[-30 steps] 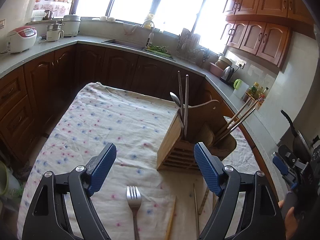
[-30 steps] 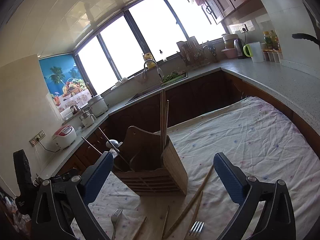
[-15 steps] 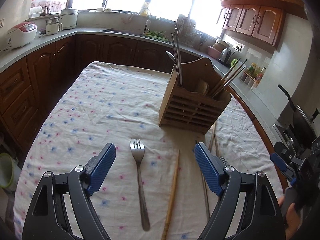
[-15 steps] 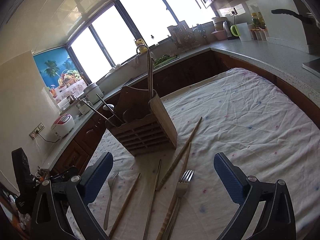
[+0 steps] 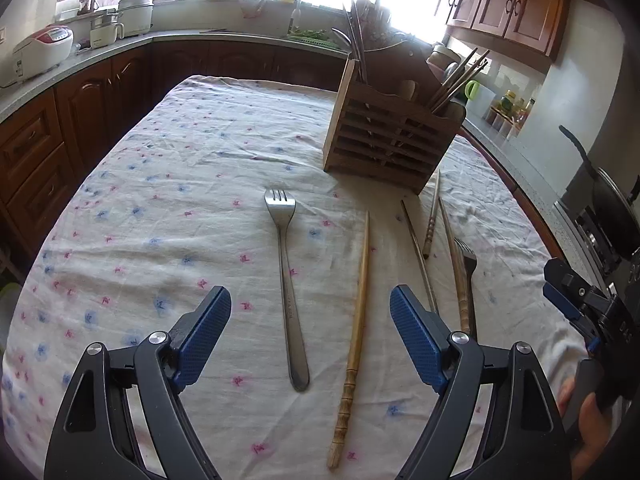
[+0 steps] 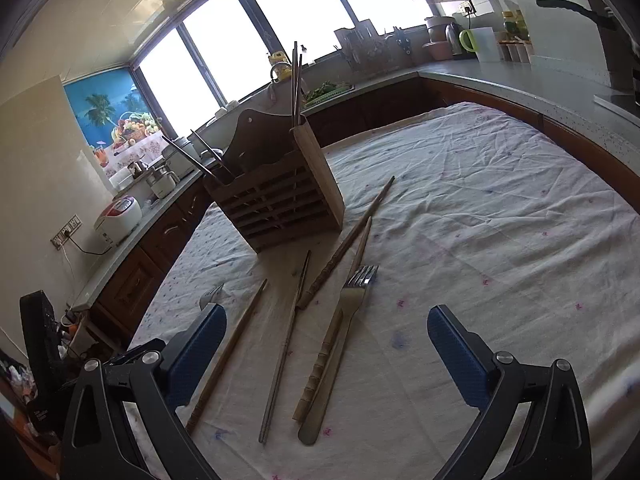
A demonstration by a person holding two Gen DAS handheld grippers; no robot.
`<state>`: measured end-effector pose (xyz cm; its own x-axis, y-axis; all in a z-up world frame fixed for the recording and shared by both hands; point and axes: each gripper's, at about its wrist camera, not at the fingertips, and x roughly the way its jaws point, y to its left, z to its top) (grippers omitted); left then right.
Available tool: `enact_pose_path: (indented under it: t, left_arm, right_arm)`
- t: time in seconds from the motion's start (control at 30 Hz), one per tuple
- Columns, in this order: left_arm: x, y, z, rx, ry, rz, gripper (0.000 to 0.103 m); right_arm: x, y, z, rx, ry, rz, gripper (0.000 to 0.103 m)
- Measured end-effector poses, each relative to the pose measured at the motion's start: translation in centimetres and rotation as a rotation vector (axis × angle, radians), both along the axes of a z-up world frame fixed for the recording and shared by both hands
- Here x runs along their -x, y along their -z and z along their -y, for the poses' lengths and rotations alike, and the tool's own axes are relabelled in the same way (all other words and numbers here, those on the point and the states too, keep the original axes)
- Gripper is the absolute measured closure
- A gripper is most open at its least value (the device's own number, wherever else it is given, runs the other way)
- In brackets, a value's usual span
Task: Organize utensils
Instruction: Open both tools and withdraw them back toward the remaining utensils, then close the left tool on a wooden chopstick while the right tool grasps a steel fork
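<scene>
A slatted wooden utensil holder (image 5: 390, 136) (image 6: 280, 196) stands on the flowered tablecloth (image 5: 180, 216) with chopsticks and a spoon upright in it. A steel fork (image 5: 286, 276) and a wooden chopstick (image 5: 358, 300) lie between the jaws of my open, empty left gripper (image 5: 310, 334). More chopsticks (image 5: 432, 216) and a second fork (image 5: 468, 276) lie to the right. My right gripper (image 6: 326, 360) is open and empty above that second fork (image 6: 340, 344) and several chopsticks (image 6: 346, 244).
Kitchen counters (image 5: 100, 52) with rice cookers run round the table on the left and back. A stove with a pan (image 5: 612, 208) is at the right. The table edge (image 6: 580, 152) lies close to the right counter.
Both grippers have pulled back and tilted down from the holder. The loose forks and chopsticks on the cloth have come fully into view. Both stay open.
</scene>
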<state>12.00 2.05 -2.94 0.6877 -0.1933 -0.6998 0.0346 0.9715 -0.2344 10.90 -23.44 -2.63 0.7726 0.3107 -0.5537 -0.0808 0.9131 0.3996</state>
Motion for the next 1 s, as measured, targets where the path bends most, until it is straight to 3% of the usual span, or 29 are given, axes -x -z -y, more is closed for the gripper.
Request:
enact_pose_path:
  t: [0.3,0.7,0.83,0.93,1.0]
  left_arm:
    - [-0.1,0.5,0.4,-0.003,0.01,-0.012,0.019]
    - [-2.6,1.0,1.5,-0.02,0.053,-0.052,0.019]
    - [-4.4,0.9,2.7,-0.062,0.094,-0.07,0.019]
    - [-6.0,0.8,3.7,-0.093,0.129,-0.08,0.019]
    - [-6.9,0.6,4.1,-0.103,0.143,-0.077,0.02]
  right_arm:
    - [-0.5,0.6,-0.3,0.032,-0.014,-0.017,0.005]
    - [-4.7,2.3,-1.5,0.124,-0.027,-0.11,0.035]
    - [-6.6,2.9,-1.8,0.153,-0.035,-0.155,0.043]
    - [-7.9,3.4,-1.9,0.163,-0.031,-0.188,0.057]
    - [-8.5,3.7,-2.0,0.176,-0.033,-0.205,0.06]
